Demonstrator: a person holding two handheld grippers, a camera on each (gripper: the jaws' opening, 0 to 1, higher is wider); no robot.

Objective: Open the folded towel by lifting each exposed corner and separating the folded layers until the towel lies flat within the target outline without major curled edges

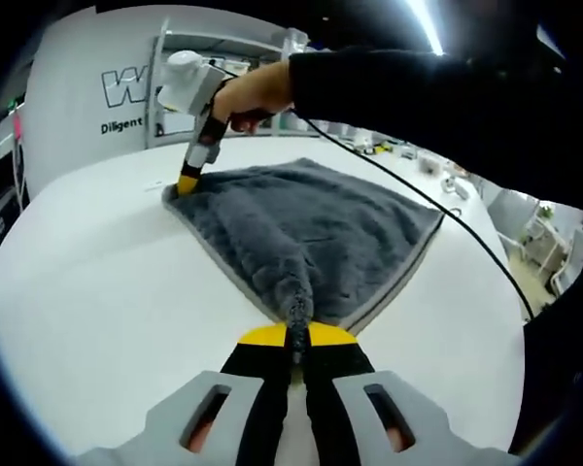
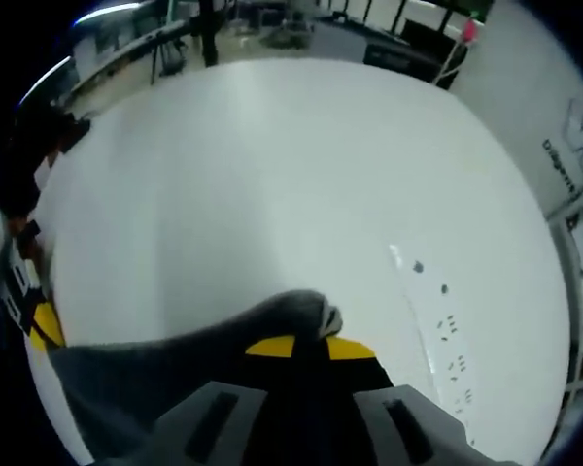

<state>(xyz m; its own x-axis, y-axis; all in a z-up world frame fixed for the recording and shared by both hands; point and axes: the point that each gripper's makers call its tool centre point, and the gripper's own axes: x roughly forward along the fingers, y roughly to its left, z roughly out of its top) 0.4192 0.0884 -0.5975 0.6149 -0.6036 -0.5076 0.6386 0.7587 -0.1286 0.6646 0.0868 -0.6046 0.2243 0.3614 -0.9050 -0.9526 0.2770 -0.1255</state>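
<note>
Right up close in the left gripper view, the left gripper (image 1: 293, 340) has its yellow-tipped jaws pressed together on the near corner of the towel (image 1: 306, 233), a little tuft of pile pinched between them. One towel, dark grey and plush, with a paler grey hem running round its edge. It spreads out away from that corner across the white table (image 1: 97, 291) as a broad, mostly flat sheet, with soft ridges running lengthwise through the middle and the near corner drawn up to a point.

At the far corner, the right gripper (image 1: 188, 183) comes down with its yellow tip on the cloth, held by a hand (image 1: 257, 95) in a dark sleeve. A black cable (image 1: 437, 209) trails from it across the towel's right side.

Over in the right gripper view, the right gripper (image 2: 311, 348) has its jaws closed on a bunched grey corner of the towel (image 2: 175, 374), fabric bulging up just past the yellow tips and draping off to the left. At the left edge, the left gripper (image 2: 41, 320) shows its yellow tip on the same cloth.

So: one towel, two grippers, two corners held. Beyond lies bare table (image 2: 272, 175) with small dark markings (image 2: 447, 325) on the right, then shelving (image 2: 175, 39) at the back.
</note>
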